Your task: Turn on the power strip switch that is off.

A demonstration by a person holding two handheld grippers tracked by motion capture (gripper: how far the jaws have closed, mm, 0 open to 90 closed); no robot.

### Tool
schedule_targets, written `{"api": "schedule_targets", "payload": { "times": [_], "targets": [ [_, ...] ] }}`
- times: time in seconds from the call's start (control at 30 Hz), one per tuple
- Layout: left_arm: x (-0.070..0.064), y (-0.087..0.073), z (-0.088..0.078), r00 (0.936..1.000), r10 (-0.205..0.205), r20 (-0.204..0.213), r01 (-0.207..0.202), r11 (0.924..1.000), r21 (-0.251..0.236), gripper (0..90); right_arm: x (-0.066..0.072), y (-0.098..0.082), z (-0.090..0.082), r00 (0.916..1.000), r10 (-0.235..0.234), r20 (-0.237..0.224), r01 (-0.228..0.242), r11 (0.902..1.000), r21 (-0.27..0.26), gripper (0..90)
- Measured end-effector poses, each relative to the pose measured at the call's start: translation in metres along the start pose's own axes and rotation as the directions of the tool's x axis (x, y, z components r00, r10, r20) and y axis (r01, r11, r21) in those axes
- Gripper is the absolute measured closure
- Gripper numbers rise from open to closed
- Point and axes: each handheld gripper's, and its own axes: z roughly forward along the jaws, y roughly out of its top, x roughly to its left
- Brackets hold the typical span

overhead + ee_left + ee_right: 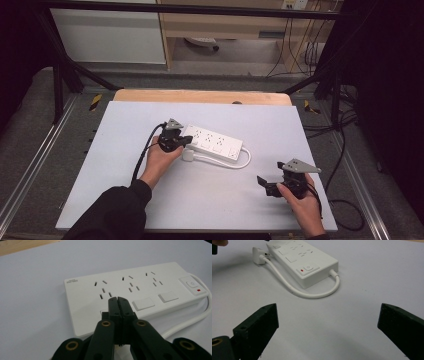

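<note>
On a pale grey counter point(150, 210) a white power strip point(216, 142) lies flat near the middle, angled so its switch end points toward the person's right. Its face carries three sets of sockets, two blank rectangular covers and, at the switch end, a square button point(192, 284) beside a small red mark. A thick white cable point(312, 293) leaves that end, loops along the near side of the strip and ends in a white plug point(258, 255) lying on the counter just beside the strip's other end. The left claw point(186, 141), held in the person's left hand point(161, 161), sits at that end of the strip; in the left gripper view its two black jaws are pressed together, tips over the strip's near edge, and whether anything is pinched between them cannot be told. The right claw point(266, 183), held in the right hand point(303, 204), rests well apart from the strip, nearer the counter's front right corner, with its jaws spread wide and nothing between them. Behind the counter, a black frame and wooden furniture stand on a grey floor.
</note>
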Motion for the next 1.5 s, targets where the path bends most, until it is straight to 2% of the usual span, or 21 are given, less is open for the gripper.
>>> {"api": "schedule_targets", "payload": {
  "times": [0.03, 0.17, 0.47, 0.6, 1.17, 1.5],
  "targets": [
    [-0.002, 0.000, 0.000, 0.9998, 0.019, -0.009, -0.019, 0.9998, 0.007, 90.0, 0.000, 0.000, 0.000, 1.0000, -0.001, -0.001, 0.001, 1.0000, 0.000, 3.7],
    [-0.003, -0.002, 0.002, 0.9997, 0.025, -0.005, -0.025, 0.9996, 0.012, 90.0, 0.000, 0.000, 0.000, 1.0000, -0.001, -0.001, 0.001, 1.0000, 0.001, 3.7],
    [-0.002, -0.003, 0.006, 0.9998, 0.019, -0.009, -0.019, 0.9998, 0.008, 90.0, 0.000, 0.000, 0.000, 1.0000, -0.004, -0.002, 0.004, 1.0000, 0.003, 3.7],
    [-0.005, -0.003, 0.012, 0.9995, 0.030, 0.005, -0.030, 0.9995, 0.011, 90.0, 0.001, 0.000, 0.001, 1.0000, -0.009, -0.004, 0.009, 0.9999, 0.005, 3.7],
    [-0.009, 0.004, 0.021, 0.9993, 0.038, 0.003, -0.038, 0.9993, 0.005, 90.0, 0.002, 0.000, 0.001, 0.9999, -0.014, -0.005, 0.014, 0.9999, 0.007, 3.7],
    [-0.009, 0.003, 0.024, 0.9995, 0.031, 0.007, -0.031, 0.9995, 0.009, 90.0, 0.002, 0.000, 0.001, 0.9999, -0.013, -0.006, 0.013, 0.9999, 0.005, 3.7]
  ]
}}
